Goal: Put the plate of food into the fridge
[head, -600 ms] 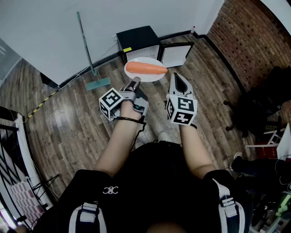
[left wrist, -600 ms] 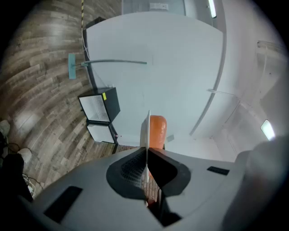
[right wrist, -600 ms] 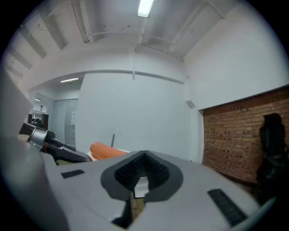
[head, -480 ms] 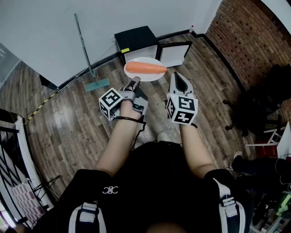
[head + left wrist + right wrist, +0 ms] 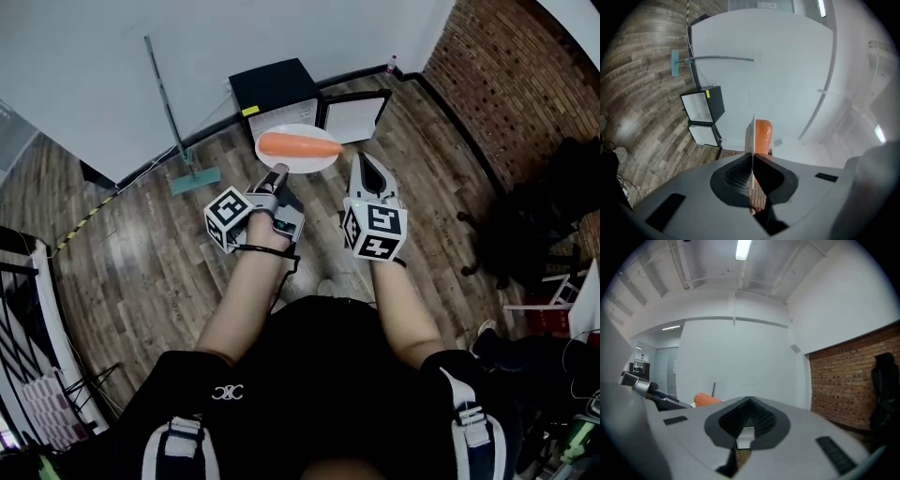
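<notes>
In front of the person's chest, well above the floor (image 5: 141,253), the plate (image 5: 298,166) hangs out over the left tool (image 5: 278,172), whose jaws are pinched on its near rim. A single carrot (image 5: 298,145) lies across it. The left gripper view shows the plate edge-on as a thin, flat white blade between the pads, so it should be stiff and light. Whether it is ceramic or plastic is hard to tell from here, so it is best treated as breakable. With only a rim grip, the far side will tend to sag, and the smooth, round carrot could roll if the plate tips, so it needs to stay level. The right tool (image 5: 366,159) is beside it with jaws together on nothing, free to support the opposite rim. Ahead, a small black fridge (image 5: 272,84) sits on the wood-plank floor with its door (image 5: 354,114) open. It stands against a white wall (image 5: 234,33), with a mop (image 5: 169,112) leaning to its left and a brick wall (image 5: 506,75) to its right.
</notes>
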The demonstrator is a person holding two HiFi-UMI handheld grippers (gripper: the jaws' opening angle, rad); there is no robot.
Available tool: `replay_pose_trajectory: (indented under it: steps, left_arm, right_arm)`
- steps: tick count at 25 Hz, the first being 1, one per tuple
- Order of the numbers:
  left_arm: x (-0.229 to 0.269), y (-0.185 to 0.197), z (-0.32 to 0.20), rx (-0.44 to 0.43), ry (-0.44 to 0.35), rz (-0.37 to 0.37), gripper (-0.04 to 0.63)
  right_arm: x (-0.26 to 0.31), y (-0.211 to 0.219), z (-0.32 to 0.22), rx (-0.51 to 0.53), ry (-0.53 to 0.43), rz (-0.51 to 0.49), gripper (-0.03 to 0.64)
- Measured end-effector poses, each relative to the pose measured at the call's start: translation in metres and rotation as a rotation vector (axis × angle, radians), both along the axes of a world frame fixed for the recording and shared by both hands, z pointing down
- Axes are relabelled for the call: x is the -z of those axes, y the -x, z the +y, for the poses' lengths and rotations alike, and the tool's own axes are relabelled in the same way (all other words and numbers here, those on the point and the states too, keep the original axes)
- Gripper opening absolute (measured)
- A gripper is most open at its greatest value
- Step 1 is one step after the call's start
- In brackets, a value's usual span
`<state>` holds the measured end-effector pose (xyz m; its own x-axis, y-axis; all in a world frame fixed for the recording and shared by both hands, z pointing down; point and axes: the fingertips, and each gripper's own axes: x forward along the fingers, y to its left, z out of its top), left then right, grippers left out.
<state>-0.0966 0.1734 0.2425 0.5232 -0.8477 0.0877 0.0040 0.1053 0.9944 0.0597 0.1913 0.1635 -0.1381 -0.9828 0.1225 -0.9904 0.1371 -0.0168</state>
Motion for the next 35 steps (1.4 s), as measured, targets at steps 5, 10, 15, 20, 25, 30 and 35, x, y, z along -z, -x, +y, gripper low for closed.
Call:
replay_pose_trajectory:
  steps: [5,10,15,20,25,30,35]
  left_arm:
    - [-0.008,-0.031,-0.013,0.019,0.012,-0.014,0.014]
    - [-0.014,-0.042,-0.024,0.053,0.02,-0.031,0.014]
    - [-0.019,-0.061,-0.036,0.1,0.028,-0.043,0.014]
    - [-0.023,-0.07,-0.042,0.146,0.033,-0.043,0.015]
    - [-0.026,-0.074,-0.048,0.162,0.037,-0.055,0.015]
    - [-0.031,-0.071,-0.069,0.162,0.038,-0.051,0.017]
    - [-0.04,-0.066,-0.105,0.149,0.031,-0.028,0.017]
  right_arm:
    - [-0.009,-0.035,-0.019,0.02,0.02,-0.023,0.005]
    - [-0.018,-0.051,-0.034,0.054,0.036,-0.049,0.005]
    - [-0.023,-0.077,-0.051,0.087,0.041,-0.07,0.005]
    - [-0.03,-0.092,-0.065,0.123,0.055,-0.081,0.005]
    - [-0.036,-0.1,-0.074,0.128,0.064,-0.097,0.005]
    - [-0.042,-0.101,-0.094,0.121,0.076,-0.096,0.005]
    - [-0.05,-0.084,-0.126,0.153,0.079,-0.062,0.005]
